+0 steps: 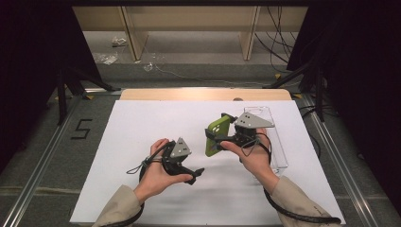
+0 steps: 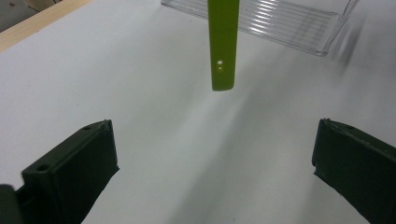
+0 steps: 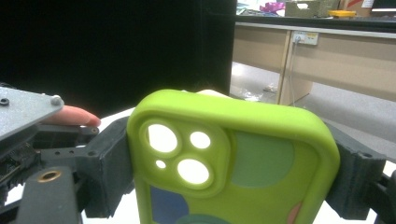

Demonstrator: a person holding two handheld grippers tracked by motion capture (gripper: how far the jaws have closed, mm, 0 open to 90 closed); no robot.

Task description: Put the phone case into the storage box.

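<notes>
Sitting empty on white table, clear tray (image 1: 279, 142), green phone case (image 1: 216, 137) held w/ right hand-held gripper (image 1: 226, 138)

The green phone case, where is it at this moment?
In the high view, the green phone case is right of centre, held upright above the white table between the right gripper's jaws, beside the clear tray.

We see a matt, rubbery green phone case (image 3: 233, 158), a glossy ribbed clear-plastic tray (image 2: 280, 21) and a smooth white paper-like tabletop (image 1: 142, 127).
</notes>
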